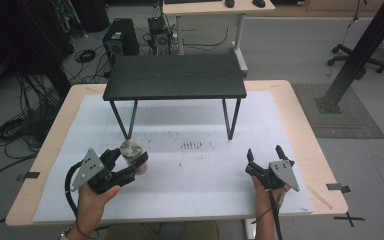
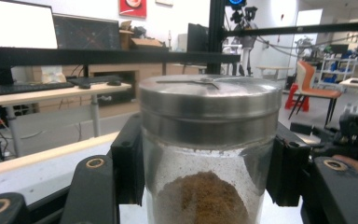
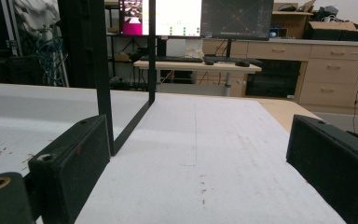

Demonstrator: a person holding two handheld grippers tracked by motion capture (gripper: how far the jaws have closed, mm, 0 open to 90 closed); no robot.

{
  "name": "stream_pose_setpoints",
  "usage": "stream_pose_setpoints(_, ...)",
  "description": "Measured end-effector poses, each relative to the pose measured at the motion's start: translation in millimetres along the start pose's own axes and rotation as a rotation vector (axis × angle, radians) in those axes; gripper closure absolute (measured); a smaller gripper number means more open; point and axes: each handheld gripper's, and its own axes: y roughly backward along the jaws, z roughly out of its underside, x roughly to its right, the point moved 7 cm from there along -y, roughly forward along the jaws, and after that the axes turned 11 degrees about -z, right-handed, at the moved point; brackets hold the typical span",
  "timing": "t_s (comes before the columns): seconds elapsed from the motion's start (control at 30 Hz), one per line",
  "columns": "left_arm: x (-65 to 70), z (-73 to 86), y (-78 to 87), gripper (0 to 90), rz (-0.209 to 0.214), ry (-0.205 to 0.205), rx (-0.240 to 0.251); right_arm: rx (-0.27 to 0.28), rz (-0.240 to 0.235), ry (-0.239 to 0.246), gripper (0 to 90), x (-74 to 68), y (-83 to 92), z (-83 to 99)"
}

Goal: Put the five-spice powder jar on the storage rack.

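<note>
Your left hand-held gripper [image 1: 130,162] is clamped on the lidded jar [image 2: 209,154] of brown powder, just in front of the small black table [image 1: 175,76]; your right hand-held gripper [image 1: 266,156] stands apart, empty; you are carrying, so next keep the jar upright and choose its spot.

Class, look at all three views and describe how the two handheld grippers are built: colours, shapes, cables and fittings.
Both the left gripper and the right gripper are black, each topped by a grey three-cornered plate with small holes. A black cable loops from the left one; another trails back from the right one. In the gripper views the jaws are blocky black bars with brass-coloured ringed holes. The forearms are bare.
</note>
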Motion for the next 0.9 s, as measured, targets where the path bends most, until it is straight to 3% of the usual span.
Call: stream_pose_setpoints(0.9,-11.5,-65.6,-17.0,42.6,0.08,0.004,0.025,-0.003,0.005,-0.002,5.3,0.4,-0.4,0.1)
